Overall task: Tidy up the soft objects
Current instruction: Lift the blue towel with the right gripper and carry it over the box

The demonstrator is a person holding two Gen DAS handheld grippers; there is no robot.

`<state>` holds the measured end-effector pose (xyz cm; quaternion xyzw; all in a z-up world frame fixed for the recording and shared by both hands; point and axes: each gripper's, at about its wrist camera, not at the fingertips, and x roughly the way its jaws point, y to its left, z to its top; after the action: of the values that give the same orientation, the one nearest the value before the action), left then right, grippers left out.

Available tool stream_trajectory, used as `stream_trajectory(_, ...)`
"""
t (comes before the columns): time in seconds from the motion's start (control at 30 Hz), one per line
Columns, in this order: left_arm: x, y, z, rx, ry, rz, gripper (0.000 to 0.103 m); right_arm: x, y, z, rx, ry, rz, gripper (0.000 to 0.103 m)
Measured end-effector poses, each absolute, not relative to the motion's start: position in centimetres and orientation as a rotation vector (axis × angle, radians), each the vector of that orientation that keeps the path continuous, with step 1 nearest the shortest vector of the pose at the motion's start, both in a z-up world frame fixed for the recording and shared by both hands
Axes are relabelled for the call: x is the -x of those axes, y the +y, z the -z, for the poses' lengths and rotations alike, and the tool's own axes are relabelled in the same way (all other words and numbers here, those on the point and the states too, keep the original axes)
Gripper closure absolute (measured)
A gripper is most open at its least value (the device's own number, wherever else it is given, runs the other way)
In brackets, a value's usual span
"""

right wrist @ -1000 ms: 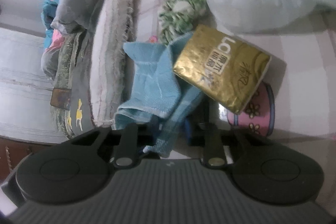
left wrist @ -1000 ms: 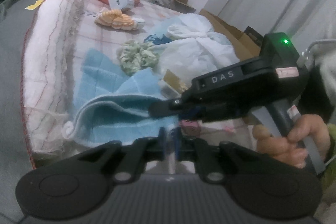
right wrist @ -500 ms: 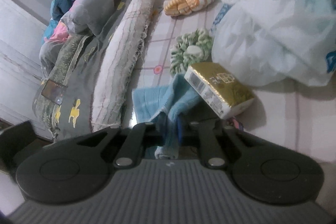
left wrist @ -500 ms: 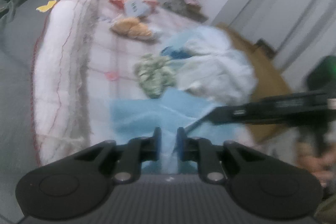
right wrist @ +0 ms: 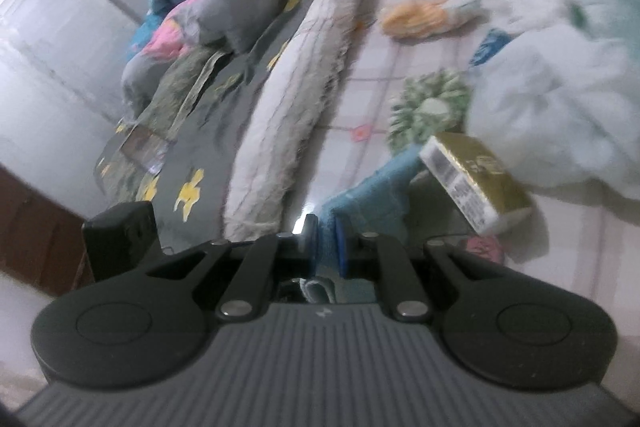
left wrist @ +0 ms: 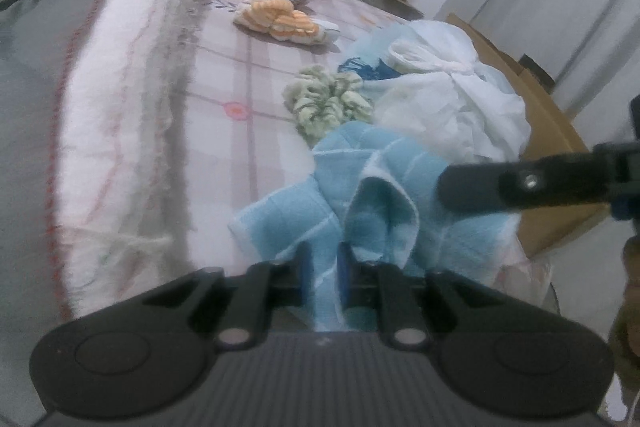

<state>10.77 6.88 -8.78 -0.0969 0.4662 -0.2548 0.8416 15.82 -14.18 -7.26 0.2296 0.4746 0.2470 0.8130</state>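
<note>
Change: since a second before, the blue towel [left wrist: 372, 199] had been gathered up off the bed [left wrist: 248, 75] into a bunched fold, and the right gripper [right wrist: 326, 241] had rolled and risen with its end of the cloth
Left gripper [left wrist: 324, 267]: fingers clenched on a fold of the towel's near edge
Right gripper: fingers clamped on another towel edge, seen pinched between the blue pads
Towel's place: hung between both grippers above the checked sheet, just in front of the green scrunchie [left wrist: 328, 99], its far part touching the gold packet [right wrist: 476, 183]
Handling: judged light, limp and not fragile; it would sag and slip unless taken by corners or a doubled edge
Count: one towel, one scrunchie, one gold packet, one white plastic bag [left wrist: 448, 95], two grippers
</note>
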Motion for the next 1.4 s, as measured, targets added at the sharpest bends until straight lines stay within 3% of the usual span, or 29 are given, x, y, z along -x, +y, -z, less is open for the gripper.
stream_trajectory(0.3,-9.5,9.7,7.4,0.217,0.945,0.516,0.084,-18.2,-12.8,10.5,-0.658,1.128,-0.606,0.095)
stream_trajectory(0.67,-7.7,10.7,4.5,0.197,0.881,0.562,0.065,-20.1,-11.1,16.0,-0.786,1.277,-0.593,0.092)
stream_trajectory(0.8,-7.2,9.6,4.1,0.187,0.874,0.628,0.057,-20.3,-11.2,16.2,-0.833,1.287,-0.607,0.081)
stream_trajectory(1.07,-8.4,7.1,7.2,0.075,0.969,0.485,0.061,-19.6,-12.4,15.0,-0.865,1.241,-0.623,0.056)
stream_trajectory(1.4,-8.8,7.5,7.8,0.108,1.011,0.482,0.059,-17.1,-16.5,11.3,-0.720,1.109,-0.483,0.050)
